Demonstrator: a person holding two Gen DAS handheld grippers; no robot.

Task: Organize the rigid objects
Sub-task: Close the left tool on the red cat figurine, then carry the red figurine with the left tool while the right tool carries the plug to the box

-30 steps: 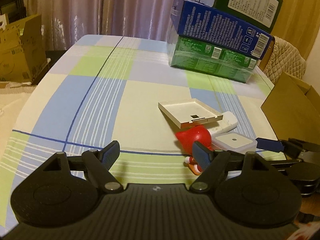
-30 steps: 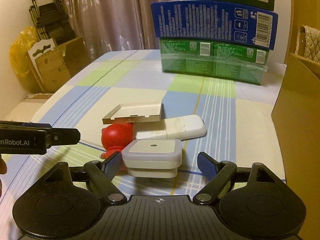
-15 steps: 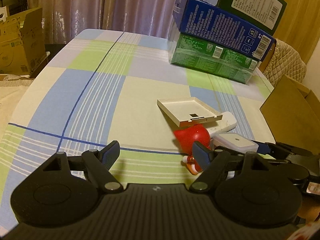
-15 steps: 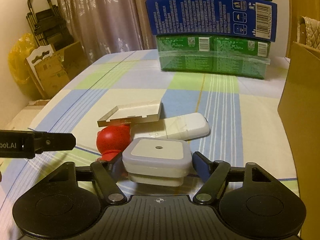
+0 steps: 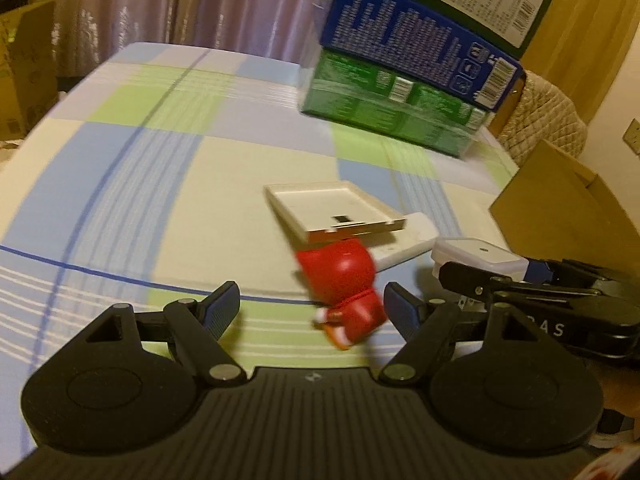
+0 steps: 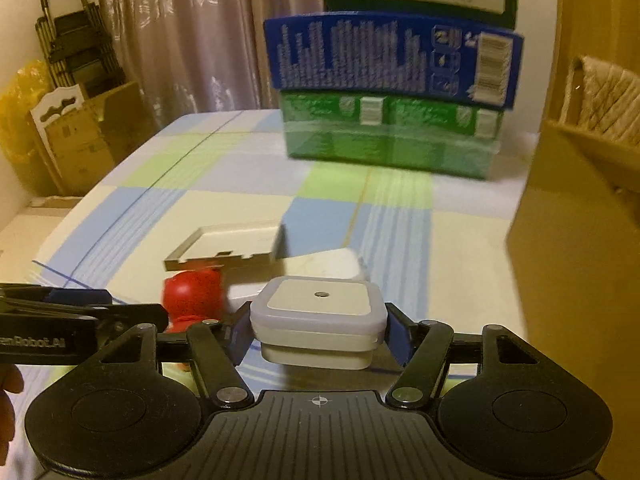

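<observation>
Between right gripper [image 6: 319, 330] pads: white square plug-in unit [image 6: 318, 322], pinched both sides. Left gripper [image 5: 312, 312] spread wide; red figurine [image 5: 346, 280] just ahead, nearer its right finger, untouched.

right gripper [image 6: 318, 330] clamps a white box [image 6: 318, 326]; red toy [image 6: 194, 292] and tray [image 6: 230, 246] lie beyond on the cloth [image 6: 240, 184].

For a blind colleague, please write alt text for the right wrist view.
The right gripper is shut on a white square night light just above a checked tablecloth. Behind it lie a red figurine, a beige tray and a white remote; the left gripper enters from the left.
</observation>
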